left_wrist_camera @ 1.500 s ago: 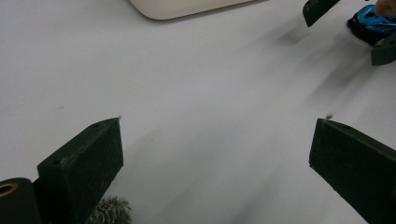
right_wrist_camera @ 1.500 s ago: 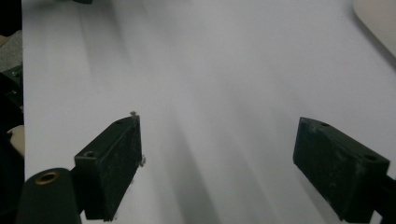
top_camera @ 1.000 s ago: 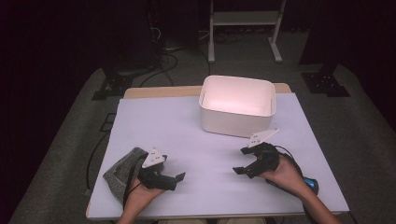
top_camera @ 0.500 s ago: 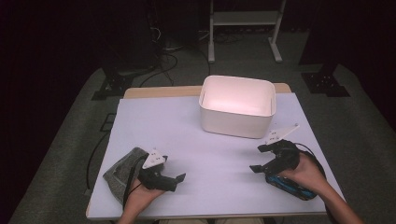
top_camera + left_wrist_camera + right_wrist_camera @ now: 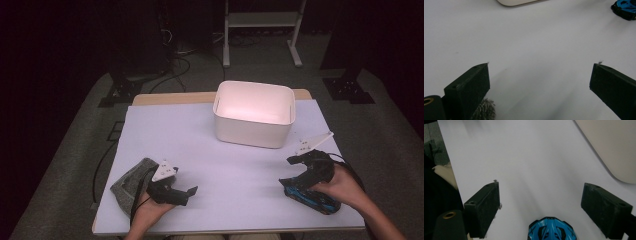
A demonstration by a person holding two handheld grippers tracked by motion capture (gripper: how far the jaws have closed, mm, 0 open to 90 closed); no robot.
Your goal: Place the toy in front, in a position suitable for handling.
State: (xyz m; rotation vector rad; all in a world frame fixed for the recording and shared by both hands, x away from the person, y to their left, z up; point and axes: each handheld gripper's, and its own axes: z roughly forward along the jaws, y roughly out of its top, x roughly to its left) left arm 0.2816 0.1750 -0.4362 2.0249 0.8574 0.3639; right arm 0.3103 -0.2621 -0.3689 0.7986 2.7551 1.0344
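From above, the white bin (image 5: pixel 254 112) stands empty at the surface's (image 5: pixel 225 165) far middle while the right gripper (image 5: pixel 296 169) hovers released over a blue-black toy (image 5: pixel 306 194), long axis running near-right; the left gripper (image 5: pixel 539 82) gapes beside grey cloth (image 5: pixel 484 111).

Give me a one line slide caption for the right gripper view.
Open right tool poised over a blue and black toy on the white table, beside a white bin.
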